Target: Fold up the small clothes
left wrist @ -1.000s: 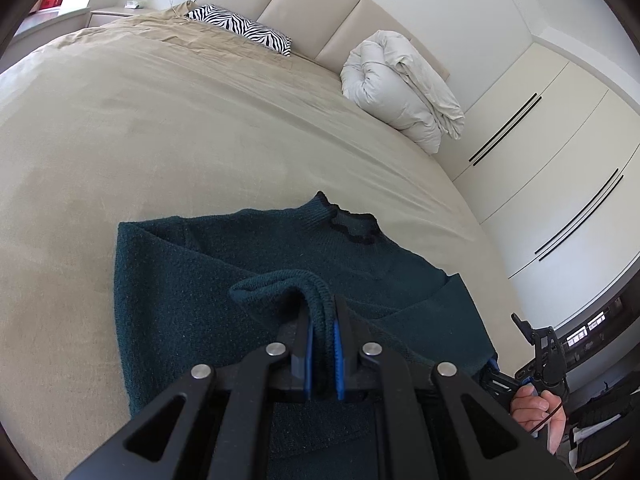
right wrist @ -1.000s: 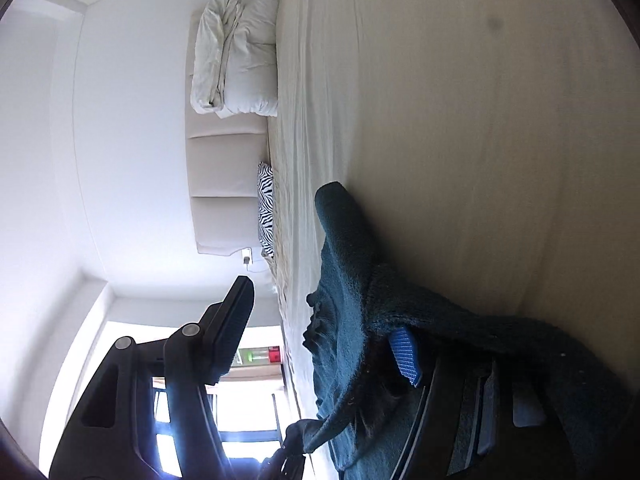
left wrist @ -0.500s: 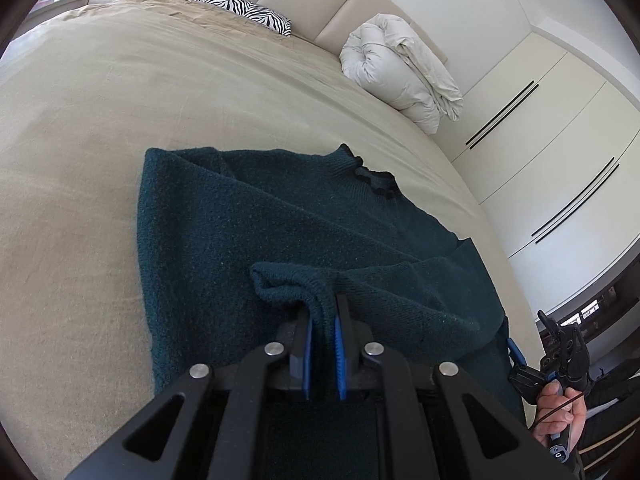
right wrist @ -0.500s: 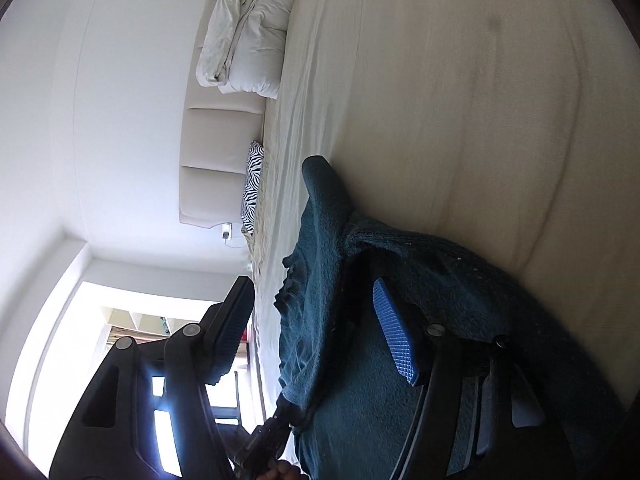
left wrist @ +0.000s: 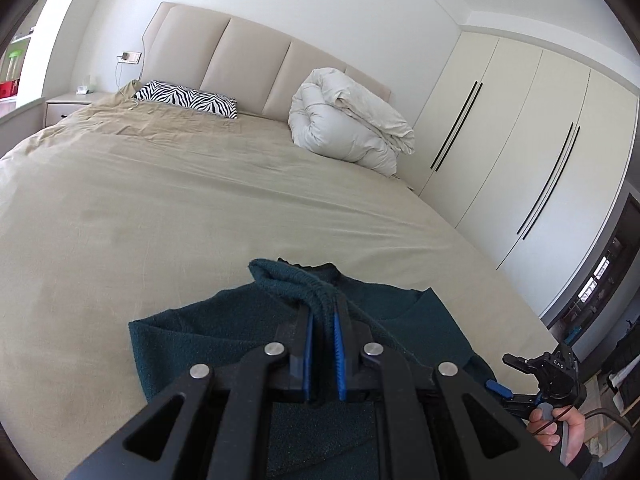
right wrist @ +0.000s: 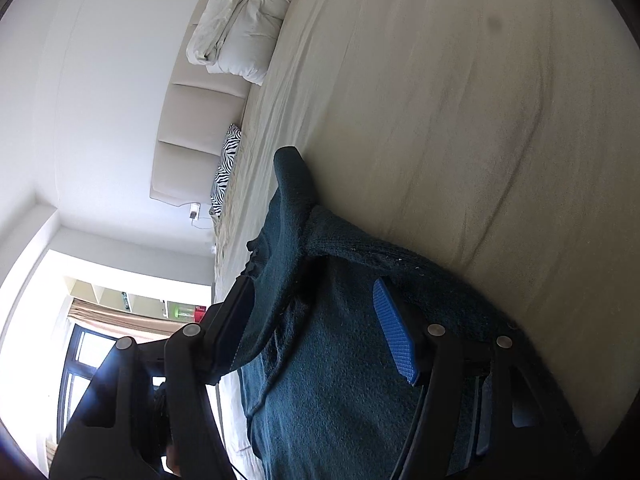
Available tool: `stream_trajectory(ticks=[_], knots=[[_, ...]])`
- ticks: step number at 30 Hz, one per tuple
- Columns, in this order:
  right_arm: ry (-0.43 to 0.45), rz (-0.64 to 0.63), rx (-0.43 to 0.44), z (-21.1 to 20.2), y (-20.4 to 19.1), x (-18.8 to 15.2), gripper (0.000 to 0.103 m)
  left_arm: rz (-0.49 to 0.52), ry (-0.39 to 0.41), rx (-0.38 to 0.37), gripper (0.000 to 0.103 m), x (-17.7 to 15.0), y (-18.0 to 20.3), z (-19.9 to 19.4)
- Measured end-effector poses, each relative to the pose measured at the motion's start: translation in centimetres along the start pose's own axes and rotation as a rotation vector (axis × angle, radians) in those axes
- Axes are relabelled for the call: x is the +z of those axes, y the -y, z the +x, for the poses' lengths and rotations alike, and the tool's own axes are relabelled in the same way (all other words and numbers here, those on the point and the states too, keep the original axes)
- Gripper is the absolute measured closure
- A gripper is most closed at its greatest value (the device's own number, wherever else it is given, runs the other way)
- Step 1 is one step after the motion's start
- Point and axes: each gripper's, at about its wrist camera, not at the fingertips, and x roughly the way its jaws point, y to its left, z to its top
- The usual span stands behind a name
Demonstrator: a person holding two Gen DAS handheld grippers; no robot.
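A dark teal knit sweater (left wrist: 224, 340) lies on the beige bed sheet (left wrist: 160, 208), its collar toward the headboard. My left gripper (left wrist: 320, 320) is shut on a bunched fold of the sweater and holds it above the rest of the garment. My right gripper (right wrist: 316, 312) is open, its jaws wide apart over the sweater (right wrist: 332, 380), with one blue pad (right wrist: 394, 336) above the cloth. It also shows in the left wrist view (left wrist: 536, 376) at the bed's right edge, held by a hand.
A rolled white duvet (left wrist: 348, 128) and a zebra pillow (left wrist: 188, 98) lie by the padded headboard (left wrist: 248, 52). White wardrobe doors (left wrist: 520, 140) stand along the right side. A nightstand (left wrist: 68, 102) is at the far left.
My left gripper has lifted and carried its fold of the sweater toward the collar. My right gripper, earlier closed around the cloth, now stands wide open over it.
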Motion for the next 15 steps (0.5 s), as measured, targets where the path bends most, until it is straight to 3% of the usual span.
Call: stream_trajectory(ticks=[4, 6, 7, 9, 12, 15], knots=[[-0.012, -0.024, -0.027, 0.4, -0.5, 0.0, 0.042, -0.101, -0.2, 0.062, 0.093, -3.2, -3.8, 3.8], [-0.017, -0.039, -0.041, 0.2, -0.9, -0.1, 0.042, -0.145, -0.267, 0.123, 0.087, -5.3, -5.7, 5.0], [-0.015, -0.05, -0.047, 0.0, -1.2, 0.0, 0.041, -0.183, -0.269, 0.125, 0.079, -6.1, -6.6, 5.0], [-0.012, -0.083, -0.065, -0.2, -2.0, 0.2, 0.041, -0.252, -0.238, 0.096, 0.078, -6.7, -7.6, 4.3], [0.001, -0.115, -0.079, -0.9, -3.0, 0.8, 0.041, -0.258, -0.222, 0.128, 0.058, -6.2, -7.4, 3.3], [0.01, -0.137, -0.079, -1.8, -4.1, 1.5, 0.041, -0.261, -0.197, 0.178, 0.049, -5.3, -6.7, 1.5]])
